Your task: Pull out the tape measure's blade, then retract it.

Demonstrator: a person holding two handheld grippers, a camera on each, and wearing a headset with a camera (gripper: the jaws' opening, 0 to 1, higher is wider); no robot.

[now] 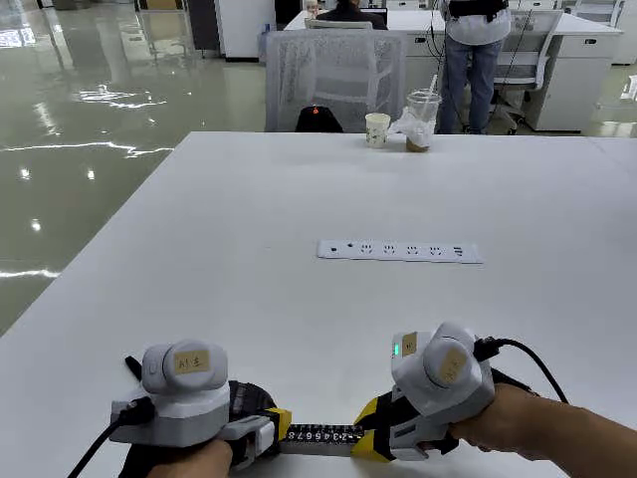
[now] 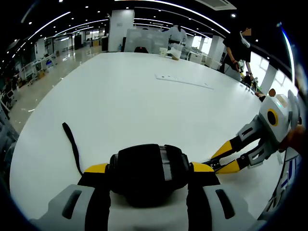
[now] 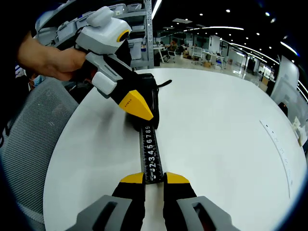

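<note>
While the left gripper point(image 2: 149, 168) grips the black tape measure point(image 2: 142, 185) between its yellow-tipped jaws, one on each side of the case, the right gripper point(image 3: 154, 179) pinches the end of the blade point(image 3: 148, 151) with its jaws narrow. The case sits near the front edge of the white table point(image 1: 299, 199). A short length of black blade with white numbers runs straight between the two grippers. A thin black strap point(image 2: 72, 144) lies beside the case. A power strip point(image 1: 398, 250) lies well apart, toward the table's middle, and cups point(image 1: 377, 128) stand at the far edge.
</note>
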